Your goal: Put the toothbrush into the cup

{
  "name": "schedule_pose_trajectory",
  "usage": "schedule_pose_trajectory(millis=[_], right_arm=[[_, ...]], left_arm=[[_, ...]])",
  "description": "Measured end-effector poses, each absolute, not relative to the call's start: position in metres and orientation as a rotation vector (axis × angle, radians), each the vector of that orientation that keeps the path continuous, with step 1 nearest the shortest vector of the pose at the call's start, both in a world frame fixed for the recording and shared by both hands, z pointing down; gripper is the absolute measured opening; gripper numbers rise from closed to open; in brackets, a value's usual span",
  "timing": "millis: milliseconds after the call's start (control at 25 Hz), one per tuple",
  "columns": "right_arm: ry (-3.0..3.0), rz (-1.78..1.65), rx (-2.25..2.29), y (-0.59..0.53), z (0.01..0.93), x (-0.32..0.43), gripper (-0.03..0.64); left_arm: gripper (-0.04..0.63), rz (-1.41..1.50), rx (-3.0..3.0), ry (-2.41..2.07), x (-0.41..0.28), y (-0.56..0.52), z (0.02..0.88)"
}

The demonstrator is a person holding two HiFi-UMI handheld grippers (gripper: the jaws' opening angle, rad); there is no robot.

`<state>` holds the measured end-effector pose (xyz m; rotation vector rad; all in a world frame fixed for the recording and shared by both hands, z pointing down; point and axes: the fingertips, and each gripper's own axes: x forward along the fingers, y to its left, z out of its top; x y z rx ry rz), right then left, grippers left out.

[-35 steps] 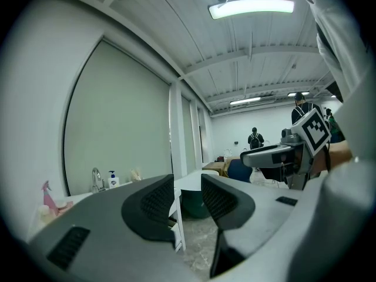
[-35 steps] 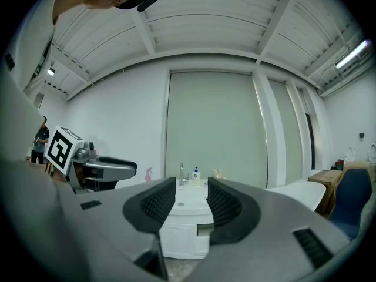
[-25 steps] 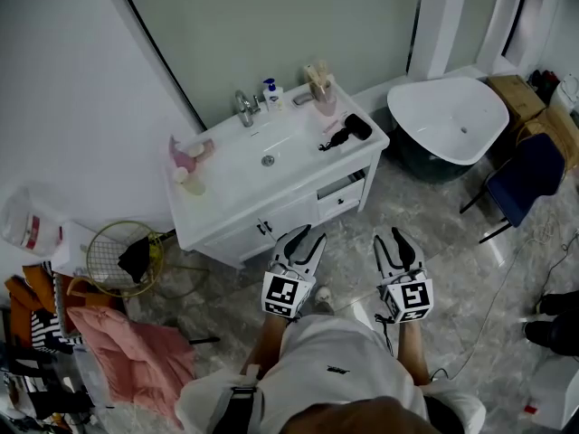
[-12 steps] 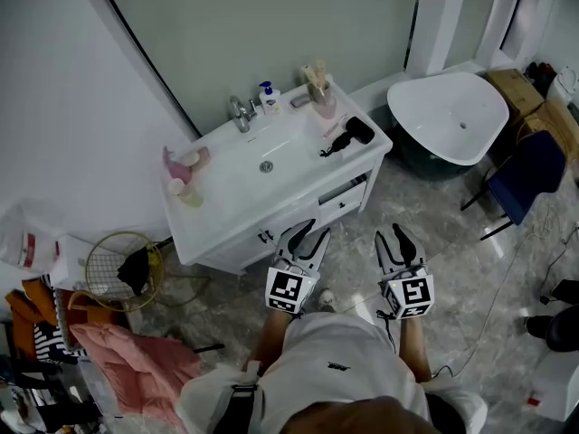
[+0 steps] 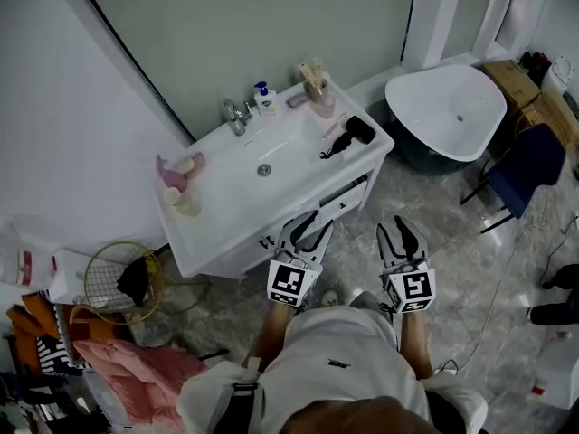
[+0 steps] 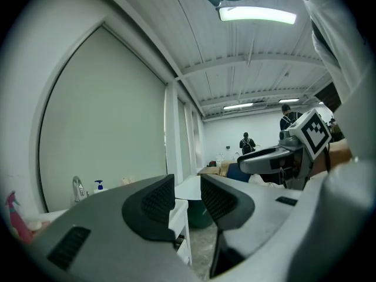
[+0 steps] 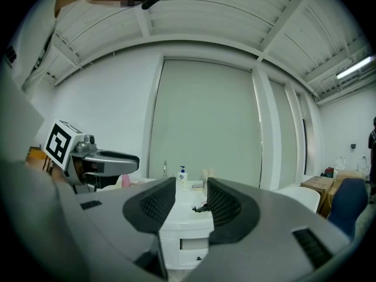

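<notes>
Wire basket (image 5: 116, 283) on the floor at far left, dark cloth hanging in it. White vanity table (image 5: 217, 213) runs on a slant. Left end: pink items and a pale tumbler (image 5: 187, 205) close together. Back edge: chrome faucet (image 5: 235, 114), then a pump soap bottle (image 5: 264, 98). Left tool (image 5: 310, 227) held out in front of the vanity drawers, well short of the tabletop; jaws a narrow gap apart, nothing between them. Back right corner of the table: pinkish cup (image 5: 322, 107) with upright items in it. Thin pinkish toothbrush (image 5: 331, 128) lies flat on the table between that cup and the black hair dryer (image 5: 349, 134), near both; too small to make out detail. Right tool (image 5: 395, 229) level with the left one, over the marble floor, jaws apart and empty. White bathtub (image 5: 448, 111) right of the vanity; blue chair (image 5: 527, 168) beyond.
</notes>
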<state>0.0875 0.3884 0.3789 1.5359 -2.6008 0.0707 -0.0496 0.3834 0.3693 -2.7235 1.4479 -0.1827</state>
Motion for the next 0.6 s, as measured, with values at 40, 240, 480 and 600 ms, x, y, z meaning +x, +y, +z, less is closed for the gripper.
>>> schedule_pose_trajectory(millis=[40, 240, 480, 600], right_arm=[[-2.596, 0.070, 1.542, 0.385, 0.379, 0.087, 0.163], [-2.575, 0.071, 1.558, 0.370, 0.380, 0.086, 0.163], [-2.558, 0.080, 1.561, 0.350, 0.382, 0.086, 0.163], [-2.555, 0.080, 1.564, 0.340, 0.382, 0.086, 0.163]], left_arm=[[0.155, -0.175, -2.727, 1.446, -0.050, 0.379, 0.369], [0.155, -0.152, -2.739, 1.442, -0.052, 0.361, 0.370], [0.155, -0.151, -2.750, 1.443, -0.053, 0.340, 0.373], [0.155, -0.156, -2.750, 1.443, -0.053, 0.330, 0.374]])
